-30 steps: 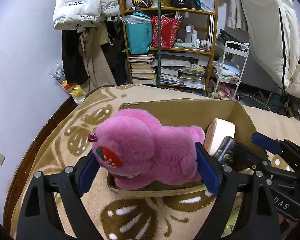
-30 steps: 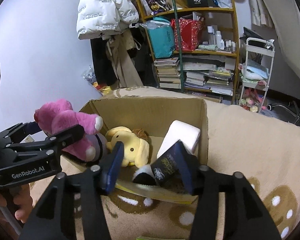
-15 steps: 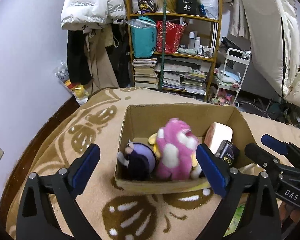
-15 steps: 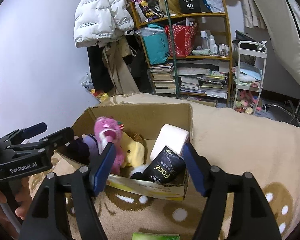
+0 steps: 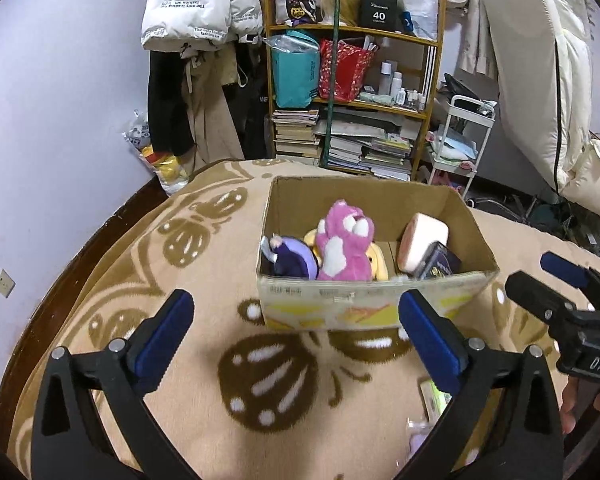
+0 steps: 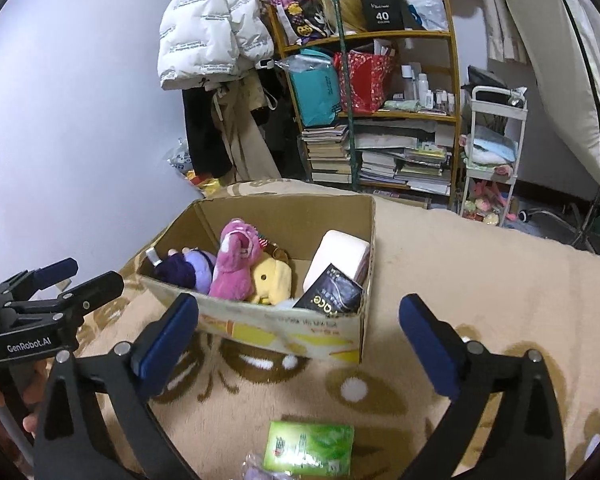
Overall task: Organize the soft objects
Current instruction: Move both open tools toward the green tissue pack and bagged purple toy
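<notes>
Pink plush (image 5: pixel 346 248) in box (image 5: pixel 364 308); both grippers angled down, jaws just spread wide, empty.

**Soft toys packed in the box**

The cardboard box (image 5: pixel 364 312) stands open on the patterned blanket. Inside, a pink plush (image 5: pixel 344 246) sits upright between a purple plush (image 5: pixel 292 260) and a yellow plush (image 6: pixel 272 280); a pale cushion (image 5: pixel 422 240) leans at the right.

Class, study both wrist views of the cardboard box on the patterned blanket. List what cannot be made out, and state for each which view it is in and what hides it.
- Yellow plush toy: left wrist view, mostly hidden behind the pink plush bear.
- Black packet: right wrist view, its lettering partly cut off by the open cardboard box front wall.
- Green packet: right wrist view, print too small to read.
- Pale lilac item: right wrist view, cut off by the bottom edge.
</notes>
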A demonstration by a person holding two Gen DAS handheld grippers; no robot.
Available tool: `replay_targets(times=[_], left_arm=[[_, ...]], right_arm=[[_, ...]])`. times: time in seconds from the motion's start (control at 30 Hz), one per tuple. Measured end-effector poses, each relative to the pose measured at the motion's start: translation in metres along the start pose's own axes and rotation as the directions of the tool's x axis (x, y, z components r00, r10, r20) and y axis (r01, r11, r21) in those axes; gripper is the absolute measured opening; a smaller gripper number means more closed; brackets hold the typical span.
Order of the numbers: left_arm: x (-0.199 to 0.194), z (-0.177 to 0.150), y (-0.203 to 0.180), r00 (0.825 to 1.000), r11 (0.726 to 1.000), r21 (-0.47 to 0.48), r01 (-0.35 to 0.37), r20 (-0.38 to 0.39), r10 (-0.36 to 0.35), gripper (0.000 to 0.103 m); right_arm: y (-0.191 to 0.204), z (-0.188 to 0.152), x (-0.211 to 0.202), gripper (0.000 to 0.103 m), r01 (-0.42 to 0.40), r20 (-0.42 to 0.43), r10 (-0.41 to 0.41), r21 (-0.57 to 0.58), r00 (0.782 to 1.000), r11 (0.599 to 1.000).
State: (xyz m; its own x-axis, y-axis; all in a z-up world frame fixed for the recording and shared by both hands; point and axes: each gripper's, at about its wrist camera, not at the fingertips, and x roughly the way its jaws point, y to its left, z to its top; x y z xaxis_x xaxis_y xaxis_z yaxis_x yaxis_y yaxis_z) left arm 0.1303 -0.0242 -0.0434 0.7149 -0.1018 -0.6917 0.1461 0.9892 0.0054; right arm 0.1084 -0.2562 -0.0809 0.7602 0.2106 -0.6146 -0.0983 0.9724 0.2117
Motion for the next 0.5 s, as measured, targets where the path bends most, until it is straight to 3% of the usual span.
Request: replay_targets(times=[0.37, 0.5], left_arm=[[-0.034, -0.033, -0.014, 0.998, 0.998, 0.053, 0.029, -0.048, -0.027, 0.101], [-0.037, -0.046, -0.019, 0.997, 0.997, 0.082, 0.012, -0.071, -0.006, 0.101]], right_arm=[[0.013, -0.026, -0.038, 0.103, 0.017, -0.037, -0.019, -0.032, 0.999, 0.999], [0.015, -0.04, -0.048, 0.103, 0.017, -0.052, -0.019, -0.031, 0.998, 0.999]])
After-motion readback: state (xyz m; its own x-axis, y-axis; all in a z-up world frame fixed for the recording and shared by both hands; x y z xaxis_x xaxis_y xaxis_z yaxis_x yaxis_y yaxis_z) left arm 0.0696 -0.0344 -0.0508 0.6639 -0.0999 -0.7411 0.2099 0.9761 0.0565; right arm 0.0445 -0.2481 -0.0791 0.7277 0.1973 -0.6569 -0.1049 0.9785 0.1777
